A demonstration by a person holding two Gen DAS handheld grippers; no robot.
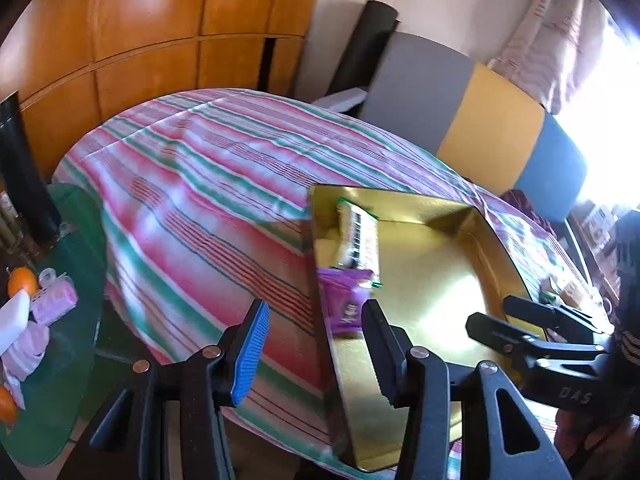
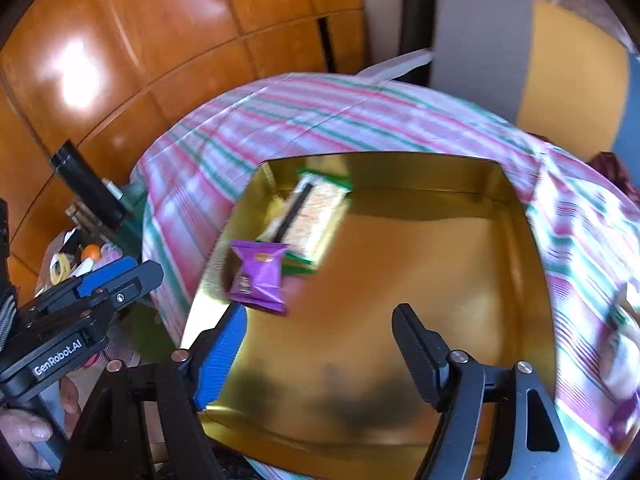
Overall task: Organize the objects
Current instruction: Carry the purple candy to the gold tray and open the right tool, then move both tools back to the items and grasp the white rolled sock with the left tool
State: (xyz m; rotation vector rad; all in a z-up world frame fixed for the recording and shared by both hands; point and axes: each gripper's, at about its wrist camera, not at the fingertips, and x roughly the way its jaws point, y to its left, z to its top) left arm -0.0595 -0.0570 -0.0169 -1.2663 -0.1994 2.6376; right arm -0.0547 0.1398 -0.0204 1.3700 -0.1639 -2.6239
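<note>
A shiny gold tray [image 2: 400,280] lies on the striped cloth; it also shows in the left wrist view [image 1: 440,288]. In it lie a purple snack packet [image 2: 260,276] and a green-edged cracker pack [image 2: 316,216] at its left side; both also show in the left wrist view, the purple snack packet [image 1: 346,304] and the cracker pack [image 1: 358,236]. My right gripper [image 2: 320,356] is open and empty above the tray's near part. My left gripper [image 1: 316,356] is open and empty over the tray's left rim. The right gripper also shows in the left wrist view [image 1: 504,320].
The table has a pink, green and white striped cloth [image 1: 208,184]. A green side surface [image 1: 60,320] at left holds oranges and pink packets. More packets [image 1: 568,292] lie right of the tray. Wooden cabinets [image 1: 160,32] and coloured panels [image 1: 492,128] stand behind.
</note>
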